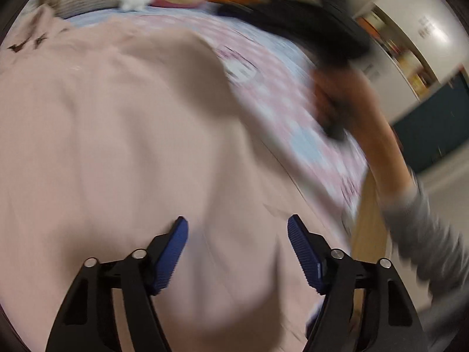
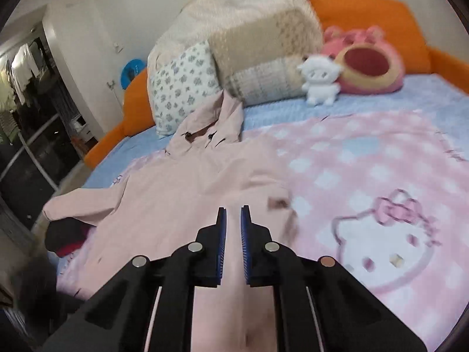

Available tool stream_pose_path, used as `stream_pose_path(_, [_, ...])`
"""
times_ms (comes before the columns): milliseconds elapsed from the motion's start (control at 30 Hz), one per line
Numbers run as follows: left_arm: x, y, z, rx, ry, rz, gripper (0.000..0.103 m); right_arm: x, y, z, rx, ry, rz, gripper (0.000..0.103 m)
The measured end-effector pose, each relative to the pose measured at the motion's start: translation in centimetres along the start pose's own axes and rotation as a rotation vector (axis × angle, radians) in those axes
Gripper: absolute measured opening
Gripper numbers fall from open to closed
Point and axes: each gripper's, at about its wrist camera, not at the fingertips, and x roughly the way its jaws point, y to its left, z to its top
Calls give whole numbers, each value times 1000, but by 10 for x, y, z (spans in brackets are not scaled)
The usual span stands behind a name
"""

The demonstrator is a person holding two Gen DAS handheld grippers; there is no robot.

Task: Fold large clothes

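A pale pink hooded jacket (image 2: 187,187) lies spread on the bed, hood toward the pillows, one sleeve reaching left. My right gripper (image 2: 233,214) is shut on a fold of the jacket's fabric, which runs back between the jaws. My left gripper (image 1: 237,228) is open, its blue pads (image 1: 173,252) wide apart just above the jacket (image 1: 117,146), holding nothing. The left wrist view is blurred by motion. The person's right arm in a grey sleeve (image 1: 416,223) and the black right gripper body (image 1: 322,29) show at the right of that view.
A pink Hello Kitty blanket (image 2: 381,205) covers the blue sheet (image 2: 425,96). Pillows (image 2: 181,88), a white plush (image 2: 321,80) and a pink plush (image 2: 369,61) sit at the orange headboard (image 2: 366,8). Dark clothes (image 2: 67,234) lie at the bed's left edge.
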Motion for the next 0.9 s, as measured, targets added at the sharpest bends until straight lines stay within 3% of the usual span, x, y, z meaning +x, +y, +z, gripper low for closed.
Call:
stream_pose_path(67, [10, -6, -16, 12, 36, 16, 73, 28, -7, 3, -9, 62, -59, 11])
stream_pose_path(167, [32, 9, -34, -57, 101, 23, 74, 66, -28, -11, -22, 180, -194, 8])
stream_pose_path(267, [30, 10, -47, -67, 73, 31, 75, 90, -43, -41, -14, 257, -282, 10])
stream_pose_path(400, [-7, -10, -59, -47, -13, 13, 74, 74, -38, -44, -4, 202, -284, 12])
stream_pose_path(500, [-41, -28, -73, -30, -75, 4, 79, 32, -17, -39, -6, 124, -216, 12])
stream_pose_path(633, [-47, -30, -93, -43, -60, -15, 79, -36, 41, -72, -64, 80, -67, 12])
stream_pose_path(800, [-25, -30, -105, -30, 6, 25, 80, -75, 113, -153, -103, 193, 160, 12])
stream_pose_path(900, [-17, -20, -116, -65, 15, 10, 80, -81, 143, -203, -181, 279, 157, 12])
